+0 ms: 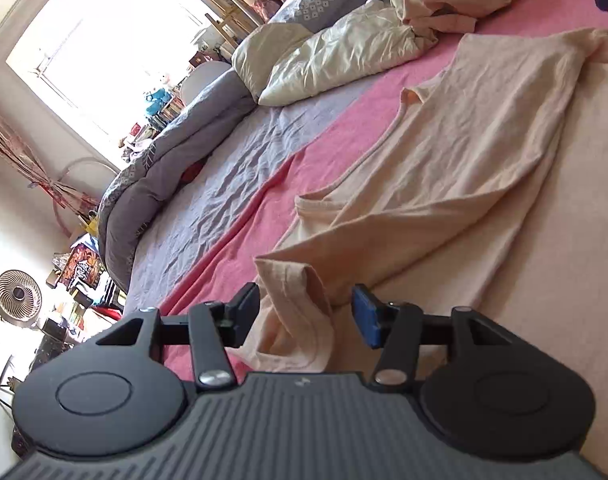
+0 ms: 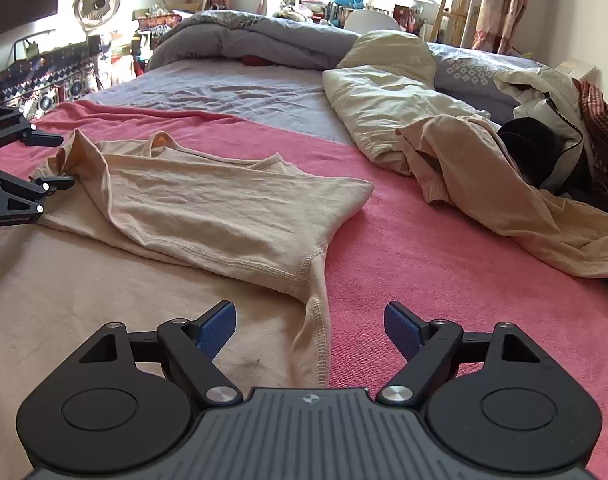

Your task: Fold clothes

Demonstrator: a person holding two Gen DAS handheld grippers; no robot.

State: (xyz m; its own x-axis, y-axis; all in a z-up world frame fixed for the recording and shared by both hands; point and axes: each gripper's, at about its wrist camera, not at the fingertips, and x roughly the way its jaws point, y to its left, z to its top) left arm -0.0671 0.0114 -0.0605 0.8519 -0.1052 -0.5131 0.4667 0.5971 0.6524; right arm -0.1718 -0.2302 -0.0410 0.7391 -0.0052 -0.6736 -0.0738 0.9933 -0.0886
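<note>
A peach long-sleeved shirt lies spread on the pink blanket, partly folded over itself. My left gripper is open, with a bunched end of the shirt lying between its fingers; it also shows at the left edge of the right wrist view. My right gripper is open, with the shirt's sleeve lying between its blue pads, untouched. A second peach garment lies crumpled to the right.
A cream pillow and a grey duvet lie at the far side of the bed. A pile of jackets sits at the right. A fan and cluttered shelves stand beyond the bed.
</note>
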